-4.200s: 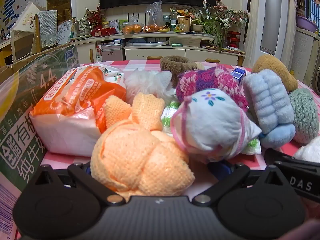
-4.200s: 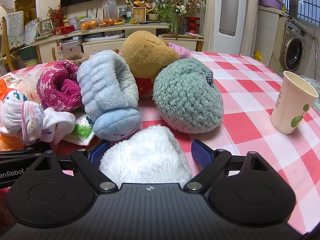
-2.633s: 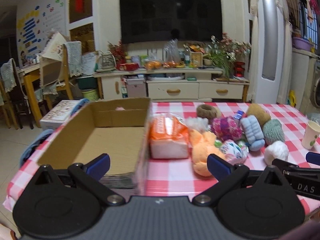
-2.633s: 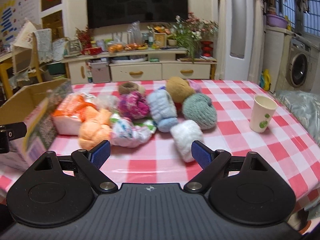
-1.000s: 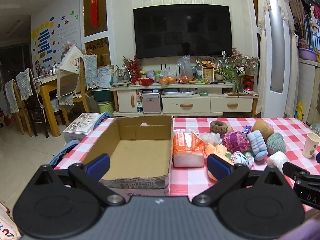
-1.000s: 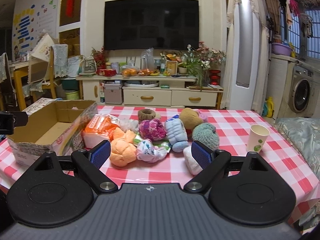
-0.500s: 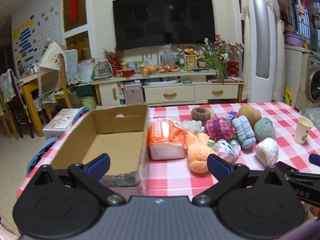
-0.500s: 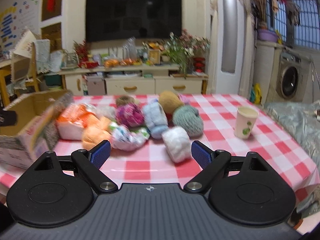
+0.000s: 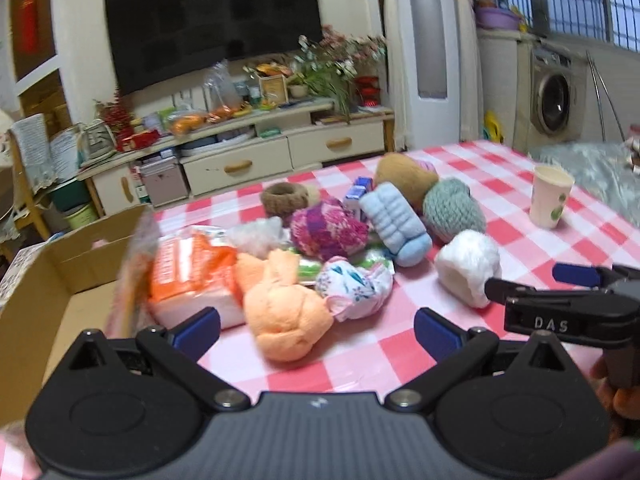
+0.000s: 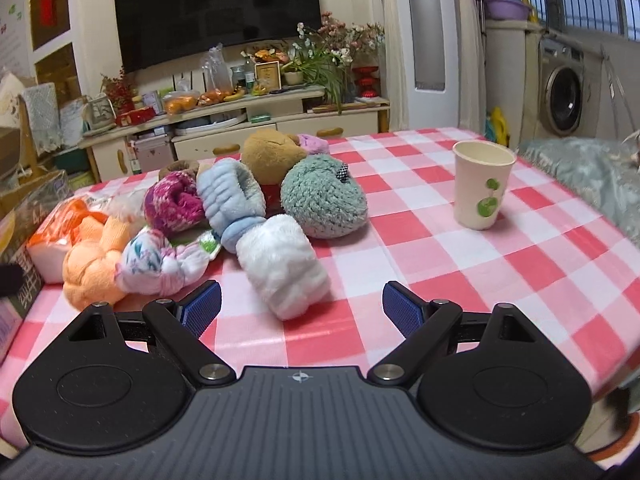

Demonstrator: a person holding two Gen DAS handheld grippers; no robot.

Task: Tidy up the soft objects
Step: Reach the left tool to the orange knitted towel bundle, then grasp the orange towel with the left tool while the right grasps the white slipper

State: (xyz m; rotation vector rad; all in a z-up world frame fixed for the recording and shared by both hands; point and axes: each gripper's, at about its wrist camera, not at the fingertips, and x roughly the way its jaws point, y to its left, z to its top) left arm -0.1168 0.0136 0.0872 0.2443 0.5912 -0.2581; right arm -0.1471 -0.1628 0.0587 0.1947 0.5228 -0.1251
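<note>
Both grippers are wide open and holding nothing: the left gripper [image 9: 316,328] hangs just short of the orange knit bundle [image 9: 286,322], and the right gripper [image 10: 301,305] sits right behind the white fluffy roll [image 10: 282,264], neither one touching anything. You can see the right one from the left camera too, with "DAS" printed on its side. All the soft stuff is still piled on the red-and-white checked table [image 10: 460,264]: floral cloth bundle [image 10: 156,262] touching the orange one, pink knit ball [image 10: 174,202], light blue roll [image 10: 232,200], green fuzzy ball [image 10: 324,202], tan plush [image 10: 268,156] at the back, and a brown ring [image 9: 285,196] behind the pile. An orange-and-white pack [image 9: 192,276] lies between the pile and the cardboard box [image 9: 52,280] at the left edge. What I can see of the box interior is bare cardboard apart from something small and pink by the far wall, too blurry to say what. There's printing on the box side and the pack, but I can't read either. A paper cup [image 10: 483,184] with green dots stands well apart to the right; can't see into it.
</note>
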